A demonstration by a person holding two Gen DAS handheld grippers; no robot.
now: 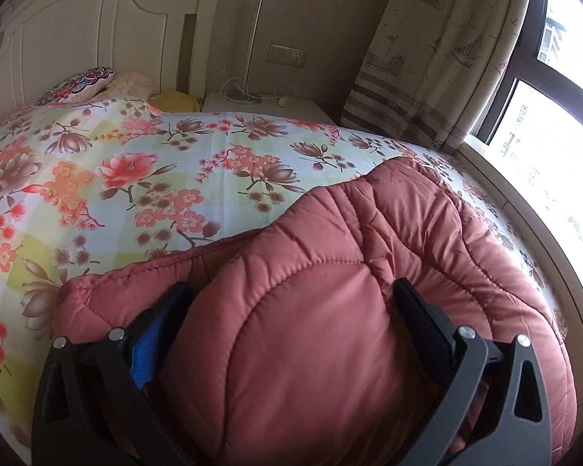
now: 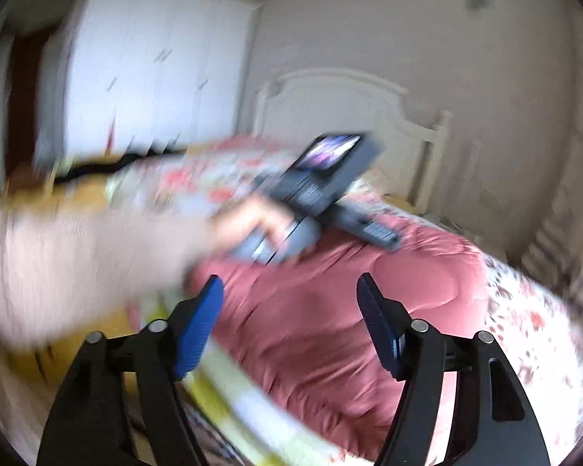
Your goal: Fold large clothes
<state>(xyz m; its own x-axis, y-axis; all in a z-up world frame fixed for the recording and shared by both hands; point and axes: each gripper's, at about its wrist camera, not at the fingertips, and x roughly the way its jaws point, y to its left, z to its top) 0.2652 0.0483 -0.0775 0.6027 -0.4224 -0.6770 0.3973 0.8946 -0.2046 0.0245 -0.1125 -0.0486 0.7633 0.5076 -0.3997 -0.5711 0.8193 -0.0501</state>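
A pink quilted padded coat (image 1: 330, 272) lies on the flowered bed sheet (image 1: 136, 171). In the left wrist view my left gripper (image 1: 291, 291) has its fingers spread wide around a thick fold of the coat, which bulges between them. In the blurred right wrist view the coat (image 2: 330, 310) lies below and ahead of my right gripper (image 2: 289, 291), which is open, empty and held above it. The person's arm and the left gripper's body (image 2: 322, 190) cross that view over the coat.
A white headboard (image 1: 77, 39) with pillows (image 1: 81, 83) stands at the far end. A white bedside table (image 1: 268, 106) with a lamp is behind the bed. A curtain (image 1: 439, 50) and window (image 1: 544, 128) are on the right. A white wardrobe (image 2: 147, 70) stands left.
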